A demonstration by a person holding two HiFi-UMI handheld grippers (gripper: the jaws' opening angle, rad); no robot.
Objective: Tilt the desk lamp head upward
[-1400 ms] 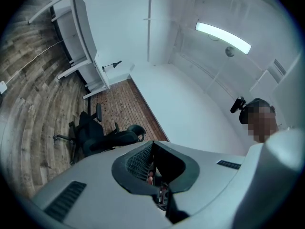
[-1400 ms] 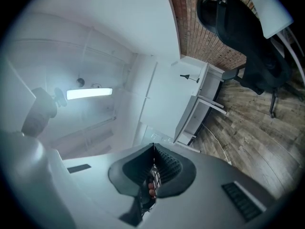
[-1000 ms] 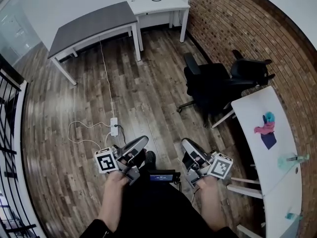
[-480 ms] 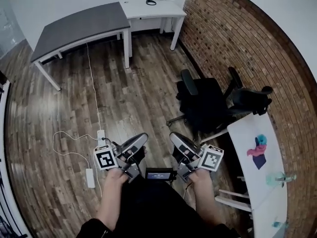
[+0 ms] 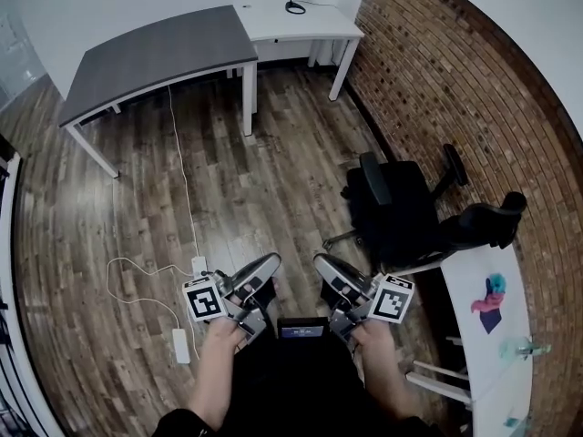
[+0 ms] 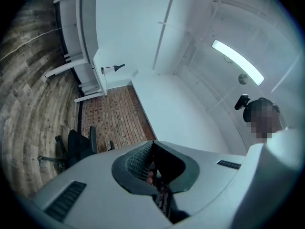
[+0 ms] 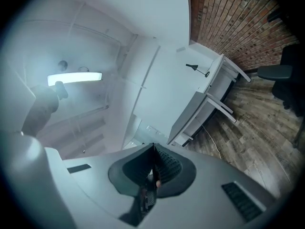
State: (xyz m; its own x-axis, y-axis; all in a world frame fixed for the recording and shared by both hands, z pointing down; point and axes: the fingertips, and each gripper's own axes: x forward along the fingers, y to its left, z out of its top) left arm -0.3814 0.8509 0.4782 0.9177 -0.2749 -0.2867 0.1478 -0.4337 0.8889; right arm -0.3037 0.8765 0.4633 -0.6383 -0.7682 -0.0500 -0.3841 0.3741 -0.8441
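Black desk lamp [image 5: 293, 7] standing at the back edge of the white desk [image 5: 321, 24], far ahead of both pairs of jaws, left gripper [image 5: 271, 261] and right gripper [image 5: 320, 261] side by side near the person's body, each pair of jaws pressed together with nothing between

Desk lamp [image 5: 293, 7] stands on white desk [image 5: 321, 24]
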